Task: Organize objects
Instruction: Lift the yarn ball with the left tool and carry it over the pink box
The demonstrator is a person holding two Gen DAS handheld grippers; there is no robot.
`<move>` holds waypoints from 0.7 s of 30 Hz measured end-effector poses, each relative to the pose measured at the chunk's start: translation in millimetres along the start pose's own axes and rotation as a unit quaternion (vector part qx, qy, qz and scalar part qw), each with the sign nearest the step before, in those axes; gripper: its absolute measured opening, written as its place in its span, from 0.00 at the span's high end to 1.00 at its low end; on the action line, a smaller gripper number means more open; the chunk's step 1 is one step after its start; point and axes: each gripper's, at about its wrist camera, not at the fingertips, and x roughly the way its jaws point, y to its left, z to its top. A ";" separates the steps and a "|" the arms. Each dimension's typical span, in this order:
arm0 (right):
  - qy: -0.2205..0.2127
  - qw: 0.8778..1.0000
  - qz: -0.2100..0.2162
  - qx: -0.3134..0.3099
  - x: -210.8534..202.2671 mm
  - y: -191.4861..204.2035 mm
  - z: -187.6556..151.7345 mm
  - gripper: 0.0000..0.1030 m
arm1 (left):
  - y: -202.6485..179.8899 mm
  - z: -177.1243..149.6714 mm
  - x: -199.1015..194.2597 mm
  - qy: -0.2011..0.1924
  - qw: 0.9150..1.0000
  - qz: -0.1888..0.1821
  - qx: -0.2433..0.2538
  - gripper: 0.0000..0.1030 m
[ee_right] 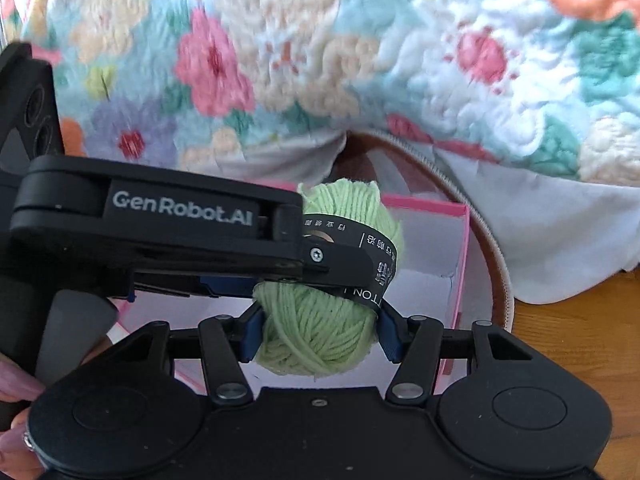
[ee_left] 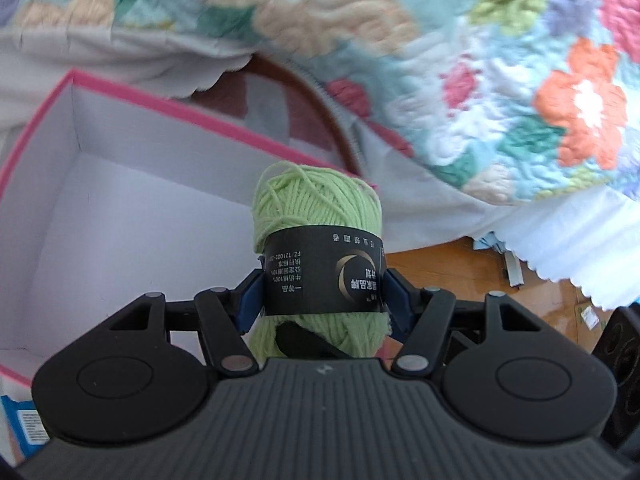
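Observation:
My left gripper (ee_left: pixel 323 300) is shut on a light green yarn ball (ee_left: pixel 316 216) with a black paper band, and holds it above the right end of a white box with a pink rim (ee_left: pixel 224 124). In the right wrist view my right gripper (ee_right: pixel 320 334) is shut on a second light green yarn ball (ee_right: pixel 312 336), its blue pads pressing both sides. The left gripper (ee_right: pixel 320 256) reaches in from the left just above it, with its own banded ball (ee_right: pixel 352 204) beyond. Both balls hang over the box (ee_right: pixel 464 248), and what shows of its white inside is bare.
A floral quilt (ee_left: pixel 480 80) hangs behind and over the box. A brown zipped case (ee_right: pixel 488 256) lies under the quilt's edge. Wooden floor (ee_left: pixel 460 276) shows at the right. A blue packet (ee_left: pixel 24 424) lies beside the box. A person's hand (ee_right: pixel 16 392) grips the left handle.

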 end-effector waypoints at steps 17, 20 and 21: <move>0.014 0.994 0.016 -0.104 12.0 -19.0 -16.6 0.43 | 8.8 -4.0 25.8 0.022 0.999 -0.028 0.008 0.44; 0.012 0.997 -0.015 -0.079 21.2 -20.6 -18.3 0.45 | 1.7 -3.4 39.7 0.024 1.000 -0.011 0.015 0.40; 0.011 0.997 -0.025 -0.074 24.7 -18.8 -18.4 0.45 | 0.4 -2.7 43.9 0.023 1.000 -0.004 0.016 0.40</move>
